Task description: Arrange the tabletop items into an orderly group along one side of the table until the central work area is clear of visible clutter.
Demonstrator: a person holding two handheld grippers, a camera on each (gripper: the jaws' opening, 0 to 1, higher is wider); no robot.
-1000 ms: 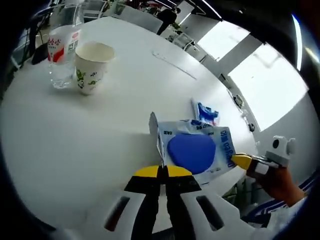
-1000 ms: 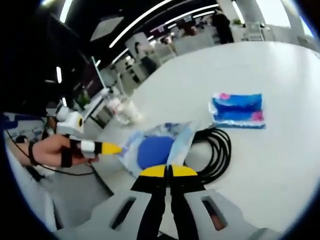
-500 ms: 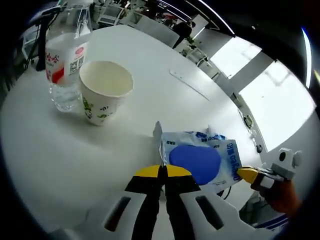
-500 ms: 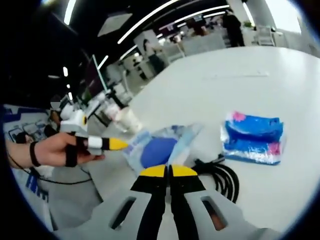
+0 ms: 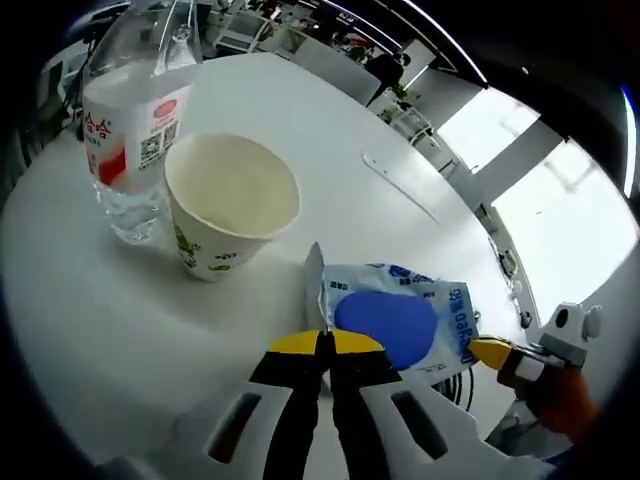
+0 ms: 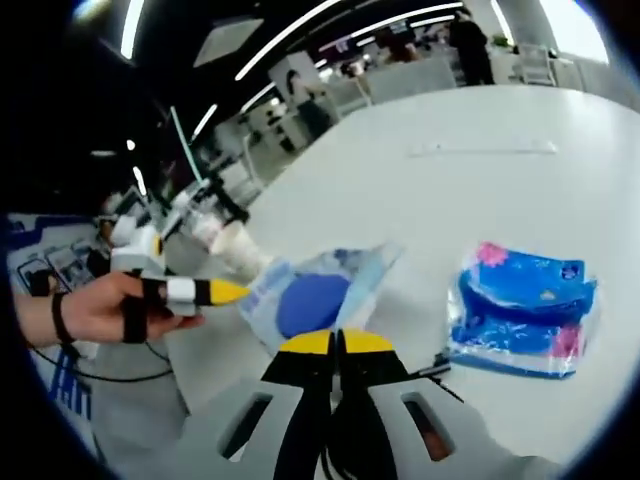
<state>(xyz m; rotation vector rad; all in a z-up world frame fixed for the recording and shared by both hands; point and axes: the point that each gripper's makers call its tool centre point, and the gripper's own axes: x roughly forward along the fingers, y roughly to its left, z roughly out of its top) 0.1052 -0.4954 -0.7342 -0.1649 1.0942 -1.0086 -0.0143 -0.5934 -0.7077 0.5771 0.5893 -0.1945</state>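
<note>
A clear wet-wipe packet (image 5: 395, 320) with a blue oval lid hangs just above the white table (image 5: 90, 300), stretched between both grippers. My left gripper (image 5: 325, 340) is shut on its near corner. The right gripper's yellow tip (image 5: 488, 350) pinches its far edge. In the right gripper view the same packet (image 6: 315, 300) sits in my shut right gripper (image 6: 335, 343), and the left gripper (image 6: 225, 291), held by a hand, grips the packet's other side. A paper cup (image 5: 228, 205) and a water bottle (image 5: 125, 130) stand close by on the left.
A blue tissue pack (image 6: 525, 305) lies flat on the table to the right. A bit of black cable (image 6: 440, 370) pokes out beside my right jaws. A thin white strip (image 5: 400, 188) lies further across the table. Office desks and people fill the background.
Both grippers have carried the packet toward the cup and bottle, which now loom larger in the left gripper view. The black cable coil has slipped almost out of the right gripper view.
</note>
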